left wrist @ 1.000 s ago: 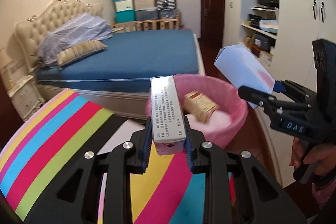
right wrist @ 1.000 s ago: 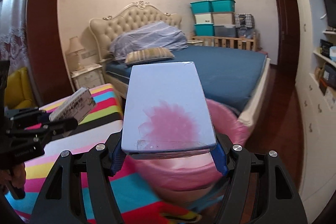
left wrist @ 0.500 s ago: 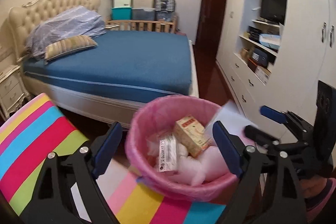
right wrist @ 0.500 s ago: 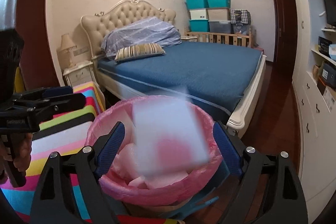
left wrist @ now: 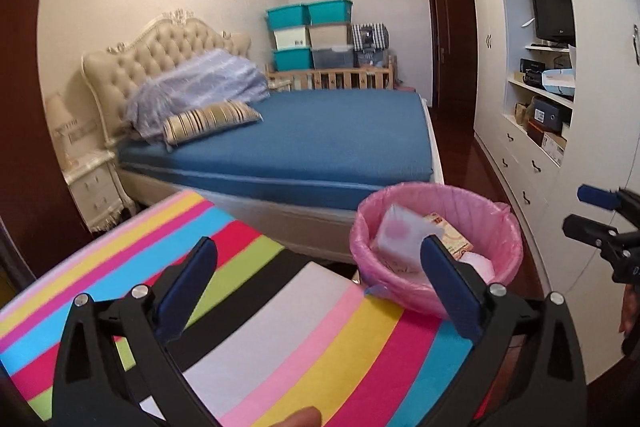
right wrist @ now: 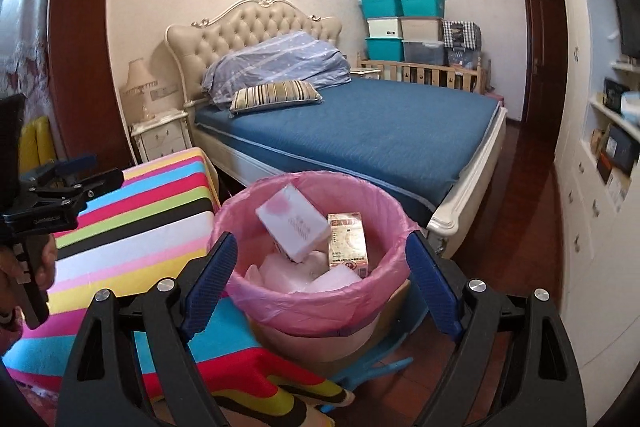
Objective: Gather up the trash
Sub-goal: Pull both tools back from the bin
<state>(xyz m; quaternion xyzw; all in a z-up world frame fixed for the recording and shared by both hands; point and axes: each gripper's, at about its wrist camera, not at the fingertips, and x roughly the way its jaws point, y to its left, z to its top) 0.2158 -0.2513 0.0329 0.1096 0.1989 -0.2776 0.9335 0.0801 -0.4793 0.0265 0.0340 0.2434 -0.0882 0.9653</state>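
Counts: 2 hand-held grippers, left (left wrist: pixel 318 263) and right (right wrist: pixel 320 261), each w/ 2 blue pads, nothing btwn them, jaws opening. 1 bin (right wrist: pixel 384 303) w/ 1 pink liner. In it: 2 boxes, 1 white-pink (right wrist: pixel 294 223) and 1 yellow (right wrist: pixel 347 245), plus crumpled white stuff, no. unclear. 1 striped table (left wrist: pixel 304 327). 1 bed (right wrist: pixel 360 131), 1 striped pillow (right wrist: pixel 276 94), 1 nightstand (right wrist: pixel 160 139), 1 lamp (right wrist: pixel 140 85). 3 teal crates (right wrist: pixel 402 7), 1 door (right wrist: pixel 544 55), 1 TV (left wrist: pixel 552 3).
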